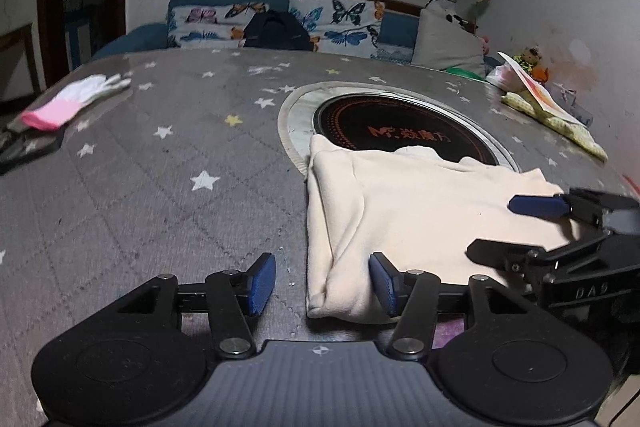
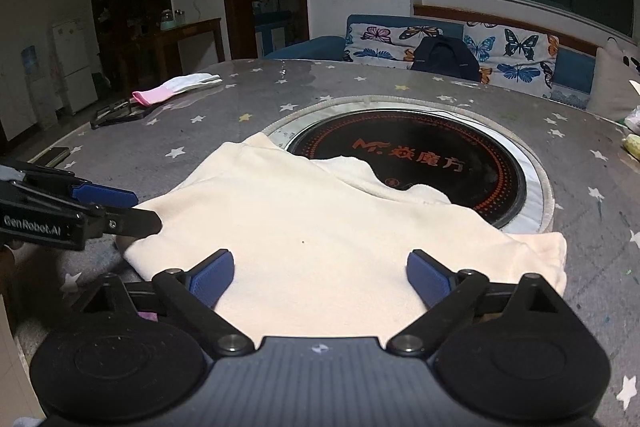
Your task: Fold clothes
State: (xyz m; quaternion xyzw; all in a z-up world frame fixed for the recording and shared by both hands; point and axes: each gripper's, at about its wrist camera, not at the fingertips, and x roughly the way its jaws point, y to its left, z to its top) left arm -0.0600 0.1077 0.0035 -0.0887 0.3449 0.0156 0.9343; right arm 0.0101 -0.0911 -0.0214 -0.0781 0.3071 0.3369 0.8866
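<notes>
A cream garment lies folded flat on the grey star-patterned table, its far edge over the black round hotplate. My left gripper is open at the garment's near left corner, its right pad over the cloth and its left pad over the table. My right gripper is open over the garment's near edge. Each gripper shows in the other's view: the right gripper and the left gripper, both open. Neither holds anything.
A pink and white glove and a dark flat object lie at the table's far left. A yellow cloth with papers sits far right. A butterfly-patterned sofa with a dark bag stands behind the table.
</notes>
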